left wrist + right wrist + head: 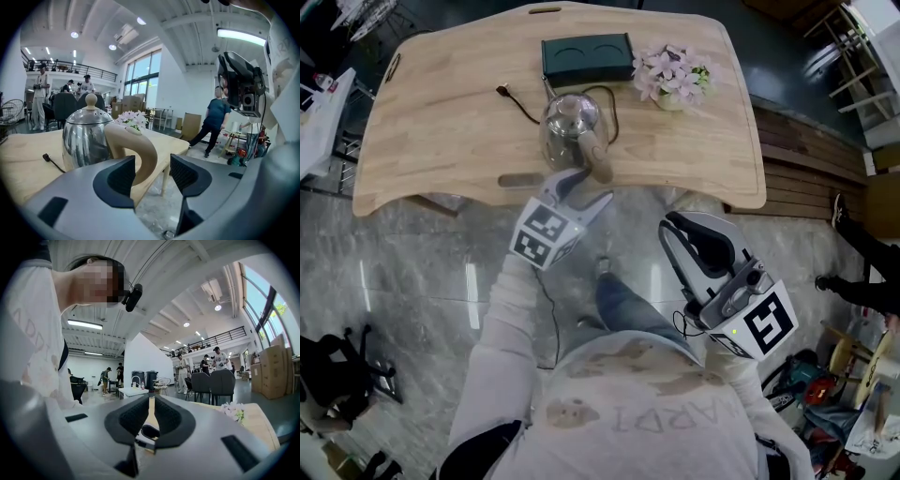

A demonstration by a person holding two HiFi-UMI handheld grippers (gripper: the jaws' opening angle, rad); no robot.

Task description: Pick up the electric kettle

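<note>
The kettle handle rises just ahead of the left claw, its jaws parted; the right claw, nearly closed and empty, sits farther back

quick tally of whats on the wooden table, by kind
electric kettle: 1
dark green box: 1
flower bunch: 1
black cord: 1
total: 4

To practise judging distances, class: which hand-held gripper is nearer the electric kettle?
Left. The left hand-held gripper sits at the handle of the electric kettle, jaws open. The right hand-held gripper is off the table, farther back and to the right.
</note>
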